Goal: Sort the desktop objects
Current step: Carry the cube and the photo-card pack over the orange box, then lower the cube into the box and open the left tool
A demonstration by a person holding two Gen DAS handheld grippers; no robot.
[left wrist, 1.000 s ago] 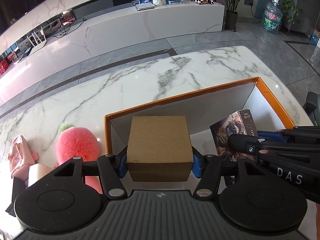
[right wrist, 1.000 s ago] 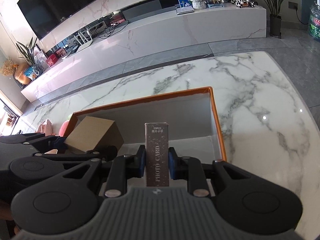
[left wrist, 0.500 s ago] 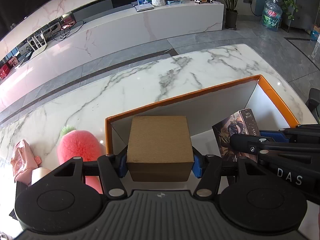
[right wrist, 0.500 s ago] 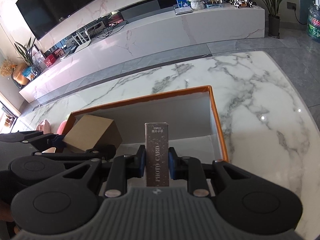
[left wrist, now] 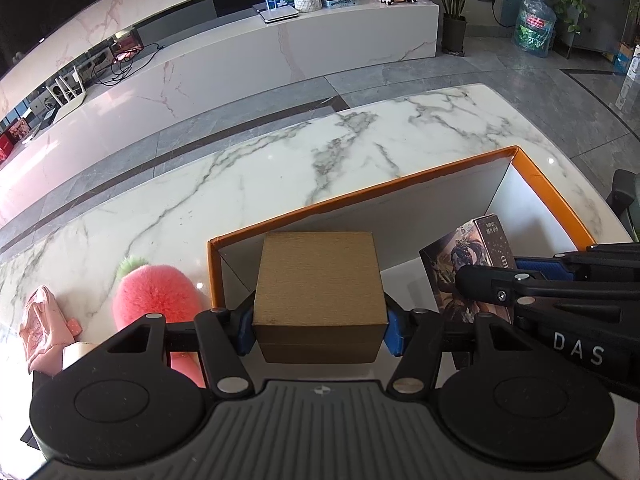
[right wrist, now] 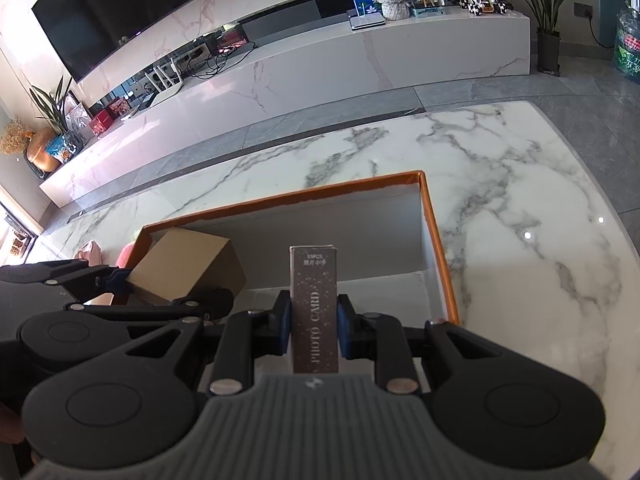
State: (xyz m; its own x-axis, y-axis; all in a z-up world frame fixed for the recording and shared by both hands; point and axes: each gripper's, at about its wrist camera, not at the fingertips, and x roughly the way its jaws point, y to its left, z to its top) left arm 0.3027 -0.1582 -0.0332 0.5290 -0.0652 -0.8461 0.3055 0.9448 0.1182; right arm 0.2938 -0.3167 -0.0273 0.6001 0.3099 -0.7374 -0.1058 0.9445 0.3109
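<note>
My left gripper (left wrist: 320, 330) is shut on a brown cardboard box (left wrist: 318, 300) and holds it over the left end of an orange-rimmed white tray (left wrist: 360, 196). My right gripper (right wrist: 314, 330) is shut on a dark photo card box (right wrist: 314, 300) held upright over the same tray (right wrist: 436, 248). In the left wrist view the photo card box (left wrist: 468, 264) and the right gripper show at the right. In the right wrist view the brown box (right wrist: 188, 266) shows at the left.
A pink fluffy strawberry toy (left wrist: 156, 296) and a pink small object (left wrist: 42, 324) lie on the marble table (left wrist: 280, 168) left of the tray. Beyond the table is a grey floor and a long white TV cabinet (right wrist: 360, 56).
Both grippers have drifted slightly, with the tray sitting a little lower in the left wrist view. Both keep their hold.
</note>
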